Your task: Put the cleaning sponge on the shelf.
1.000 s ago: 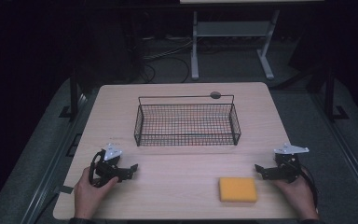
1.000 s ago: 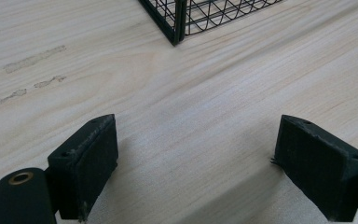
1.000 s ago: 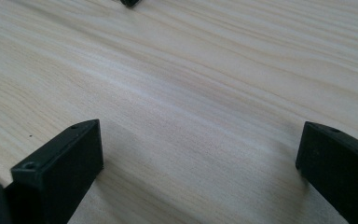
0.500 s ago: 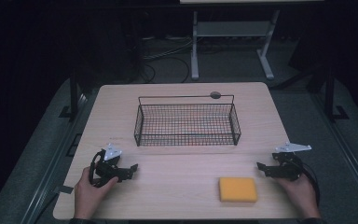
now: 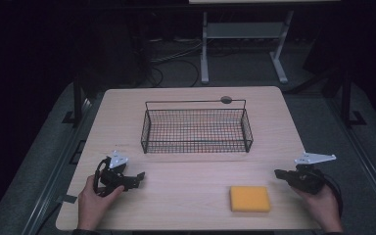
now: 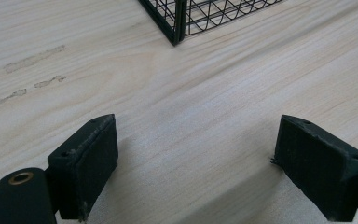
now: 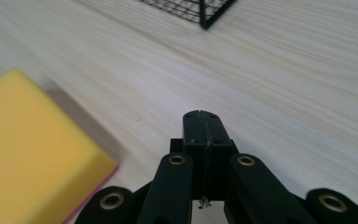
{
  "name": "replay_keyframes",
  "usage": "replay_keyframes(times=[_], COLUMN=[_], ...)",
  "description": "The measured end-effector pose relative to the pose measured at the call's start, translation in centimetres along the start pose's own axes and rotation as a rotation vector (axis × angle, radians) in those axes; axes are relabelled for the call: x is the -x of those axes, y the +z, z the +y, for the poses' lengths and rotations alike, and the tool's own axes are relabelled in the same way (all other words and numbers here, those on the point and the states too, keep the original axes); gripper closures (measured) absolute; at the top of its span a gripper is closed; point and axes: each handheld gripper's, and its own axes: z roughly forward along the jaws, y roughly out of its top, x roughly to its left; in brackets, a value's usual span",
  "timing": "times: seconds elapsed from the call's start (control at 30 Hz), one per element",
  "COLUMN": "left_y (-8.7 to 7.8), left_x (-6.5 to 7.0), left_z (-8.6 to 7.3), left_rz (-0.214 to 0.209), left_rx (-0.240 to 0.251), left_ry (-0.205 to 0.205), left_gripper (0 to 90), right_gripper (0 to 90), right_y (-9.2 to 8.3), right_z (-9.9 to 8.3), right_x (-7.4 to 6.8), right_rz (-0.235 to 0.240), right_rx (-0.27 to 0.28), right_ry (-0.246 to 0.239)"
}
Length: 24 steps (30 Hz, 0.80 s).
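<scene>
Both grippers flank sponge, basket well apart.

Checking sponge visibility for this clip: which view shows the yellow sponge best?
The high view: the whole yellow sponge lies on the table. The right gripper view shows part of it, close and blurred; the left gripper view looks toward the wire basket.

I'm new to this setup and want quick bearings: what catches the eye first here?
The yellow sponge stands out on the pale wooden table, near the front edge beside the right gripper, whose jaws are shut on nothing. Behind it, mid-table, stands an empty black wire basket. The left gripper rests open at front left.
</scene>
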Motion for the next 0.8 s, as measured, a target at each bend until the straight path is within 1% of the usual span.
replay_keyframes(times=[0.03, 0.13, 0.17, 0.23, 0.27, 0.3, 0.43, 0.57, 0.6, 0.67, 0.7, 0.73, 0.8], left_y=[0.0, 0.0, 0.0, 0.0, 0.0, 0.0, 0.0, 0.0, 0.0, 0.0, 0.0, 0.0, 0.0], left_x=[0.0, 0.0, 0.0, 0.0, 0.0, 0.0, 0.0, 0.0, 0.0, 0.0, 0.0, 0.0, 0.0], left_z=[0.0, 0.0, 0.0, 0.0, 0.0, 0.0, 0.0, 0.0, 0.0, 0.0, 0.0, 0.0, 0.0], left_rz=[0.000, 0.000, 0.000, 0.000, 0.000, 0.000, 0.000, 0.000, 0.000, 0.000, 0.000, 0.000, 0.000], left_rx=[0.000, 0.000, 0.000, 0.000, 0.000, 0.000, 0.000, 0.000, 0.000, 0.000, 0.000, 0.000, 0.000], left_ry=[0.000, 0.000, 0.000, 0.000, 0.000, 0.000, 0.000, 0.000, 0.000, 0.000, 0.000, 0.000, 0.000], left_gripper=[12.5, 12.5, 12.5, 12.6, 12.6, 12.5, 12.5, 12.5, 12.6, 12.6, 12.6, 12.5, 12.6], right_gripper=[90.0, 90.0, 90.0, 90.0, 90.0, 90.0, 90.0, 90.0, 90.0, 90.0, 90.0, 90.0, 90.0], right_y=[-0.3, -0.7, -0.9, -1.0, -1.0, -1.1, -1.2, -1.2, -1.2, -1.1, -1.1, -0.9, -0.6], right_z=[-0.1, -0.3, -0.3, -0.6, -0.6, -0.9, -1.1, -1.0, -1.0, -0.8, -0.8, -0.5, -0.3], right_x=[-0.3, -0.9, -1.2, -1.6, -1.6, -2.1, -3.0, -3.8, -3.8, -4.3, -4.3, -4.7, -5.3], right_rz=[0.020, 0.042, 0.049, 0.059, 0.059, 0.072, 0.102, 0.133, 0.133, 0.166, 0.166, 0.181, 0.199], right_rx=[0.004, 0.016, 0.014, 0.016, 0.016, 0.007, 0.009, 0.017, 0.017, 0.026, 0.026, 0.030, 0.029], right_ry=[-0.005, -0.020, -0.017, -0.029, -0.029, -0.026, -0.042, -0.054, -0.054, -0.067, -0.067, -0.086, -0.093])
